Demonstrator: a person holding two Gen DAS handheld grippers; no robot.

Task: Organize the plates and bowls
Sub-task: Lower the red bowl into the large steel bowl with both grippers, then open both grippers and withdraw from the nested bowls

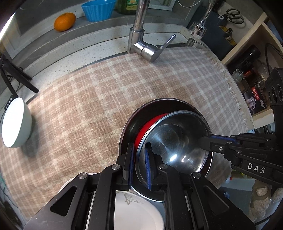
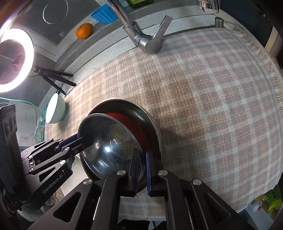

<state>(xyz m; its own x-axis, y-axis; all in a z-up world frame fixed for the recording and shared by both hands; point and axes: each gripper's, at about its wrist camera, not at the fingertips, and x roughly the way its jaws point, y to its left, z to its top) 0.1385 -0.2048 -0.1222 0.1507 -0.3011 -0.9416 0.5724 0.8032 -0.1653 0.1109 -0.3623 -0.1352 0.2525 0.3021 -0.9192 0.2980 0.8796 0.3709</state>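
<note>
A small steel bowl [image 1: 178, 141] [image 2: 109, 141] is tilted inside a larger steel bowl [image 1: 134, 122] [image 2: 152, 123], over a red dish [image 1: 150, 123] [image 2: 130, 122] that lies in the large bowl. My left gripper [image 1: 139, 164] [image 2: 83, 139] is shut on the small bowl's rim on one side. My right gripper [image 2: 142, 166] [image 1: 203, 139] is shut on its rim on the opposite side. A white bowl [image 1: 16, 122] [image 2: 55, 108] stands at the cloth's left edge. A white plate [image 1: 138, 212] with a leaf print lies under my left gripper.
A checked cloth [image 1: 88, 99] [image 2: 212, 99] covers the counter. A steel tap [image 1: 143, 44] [image 2: 145, 39] stands at the back. An orange [image 1: 64, 21] [image 2: 84, 30] and a blue ribbed bowl [image 1: 98, 9] [image 2: 104, 13] sit on the ledge. A ring light [image 2: 16, 60] on a tripod stands left. Shelves [image 1: 251, 70] are right.
</note>
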